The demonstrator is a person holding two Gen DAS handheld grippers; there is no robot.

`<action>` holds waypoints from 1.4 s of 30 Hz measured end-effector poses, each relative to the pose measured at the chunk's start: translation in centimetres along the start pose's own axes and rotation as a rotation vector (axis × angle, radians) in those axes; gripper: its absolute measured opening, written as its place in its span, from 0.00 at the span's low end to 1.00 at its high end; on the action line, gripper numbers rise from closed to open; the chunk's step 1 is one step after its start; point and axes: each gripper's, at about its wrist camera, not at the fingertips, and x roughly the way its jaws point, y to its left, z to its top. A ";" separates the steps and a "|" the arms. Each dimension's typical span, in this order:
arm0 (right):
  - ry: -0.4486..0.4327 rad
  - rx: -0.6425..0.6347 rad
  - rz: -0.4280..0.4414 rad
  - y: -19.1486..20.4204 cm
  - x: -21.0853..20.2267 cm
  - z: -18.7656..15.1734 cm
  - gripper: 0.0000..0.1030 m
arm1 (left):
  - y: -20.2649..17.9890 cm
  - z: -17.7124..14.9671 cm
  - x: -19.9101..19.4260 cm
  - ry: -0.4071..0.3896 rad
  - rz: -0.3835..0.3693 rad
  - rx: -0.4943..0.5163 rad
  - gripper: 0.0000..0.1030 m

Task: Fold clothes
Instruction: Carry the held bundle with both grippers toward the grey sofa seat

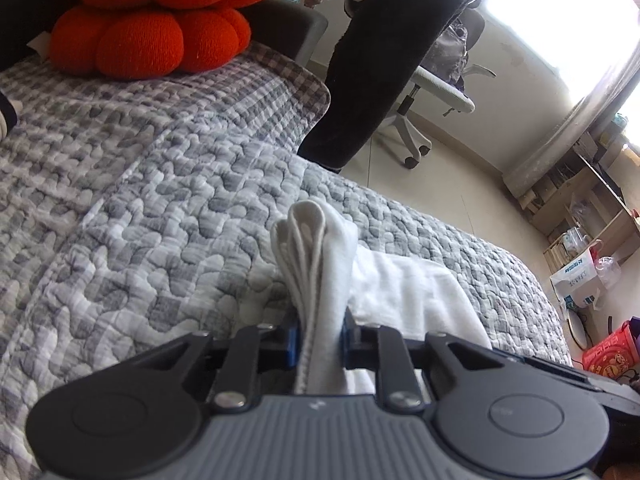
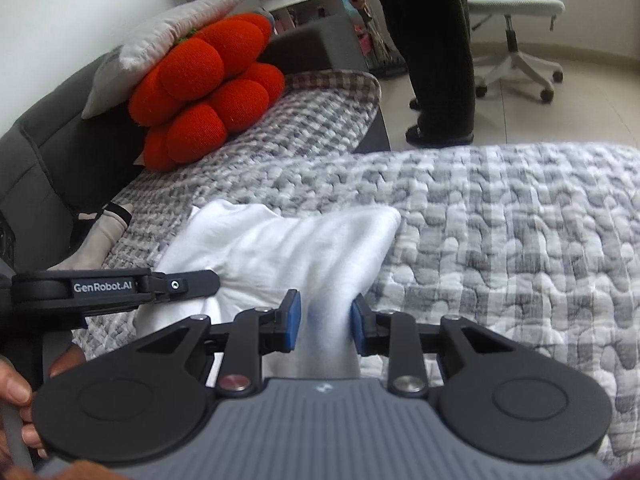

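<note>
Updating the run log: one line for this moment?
left gripper: shut on white garment | right gripper: shut on garment | garment on quilted bed cover, mid-fold

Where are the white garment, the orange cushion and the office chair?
white garment [image 2: 280,248]: right wrist view, on its flat middle.
orange cushion [image 1: 152,36]: left wrist view, on a lower lobe.
office chair [image 2: 516,56]: right wrist view, on its base.

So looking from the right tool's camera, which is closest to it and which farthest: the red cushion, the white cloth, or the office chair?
1. White cloth: right between the right tool's pads, on the quilt.
2. Red cushion: farther back on the left, against the sofa.
3. Office chair: farthest, on the floor at upper right, beyond the bed.
</note>
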 end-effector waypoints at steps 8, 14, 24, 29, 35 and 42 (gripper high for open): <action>-0.042 -0.019 -0.016 0.2 -0.6 0.3 0.21 | -0.9 -0.1 -0.5 -0.016 0.031 0.039 0.18; 0.006 -0.010 -0.032 -0.3 0.3 0.1 0.22 | -0.9 -0.3 -0.3 -0.011 0.048 0.053 0.18; 0.064 -0.002 -0.039 -0.3 1.4 -0.9 0.35 | -1.1 -0.4 0.0 -0.007 0.083 0.080 0.18; 0.015 -0.070 -0.057 1.4 0.9 -0.9 0.19 | -1.2 -0.1 -0.6 -0.024 0.084 0.085 0.18; -0.054 -0.090 -0.058 2.3 0.2 -0.7 0.16 | -0.9 0.8 -1.8 -0.056 0.058 0.054 0.18; -0.101 -0.106 -0.047 3.0 -0.4 -0.7 0.16 | -0.8 1.6 -3.3 -0.096 0.034 0.051 0.18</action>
